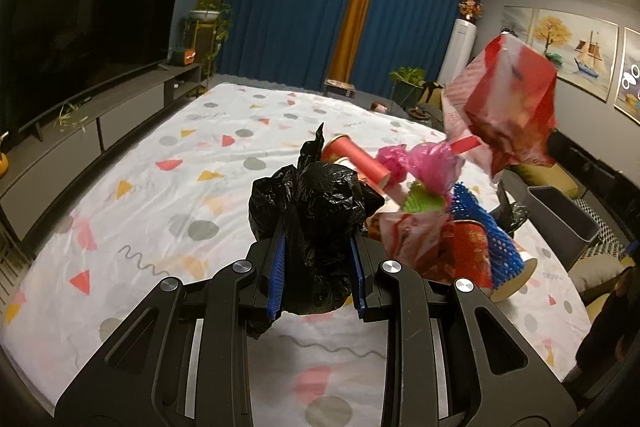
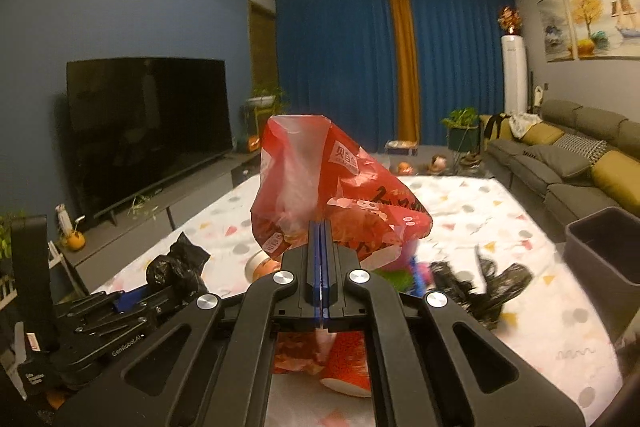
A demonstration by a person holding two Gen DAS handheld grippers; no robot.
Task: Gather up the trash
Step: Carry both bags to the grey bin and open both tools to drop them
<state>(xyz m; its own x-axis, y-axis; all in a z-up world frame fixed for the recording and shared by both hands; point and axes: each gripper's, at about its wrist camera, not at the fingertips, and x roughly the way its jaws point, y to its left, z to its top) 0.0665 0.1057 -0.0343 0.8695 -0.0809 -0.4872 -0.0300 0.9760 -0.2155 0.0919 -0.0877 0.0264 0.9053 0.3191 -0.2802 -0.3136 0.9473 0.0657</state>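
Patterned sheet [image 1: 160, 187] covers the tabletop; left tongs [image 1: 318, 267] grasp a black bag [image 1: 320, 211], right tongs [image 2: 320, 259] clamp a red wrapper [image 2: 344, 195] aloft.

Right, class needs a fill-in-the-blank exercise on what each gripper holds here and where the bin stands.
1. The left gripper is shut on a crumpled ____ plastic bag.
2. The right gripper pinches a ____ snack wrapper.
3. The grey bin stands at the table's ____ edge in the right wrist view.

Missing words: black; red; right
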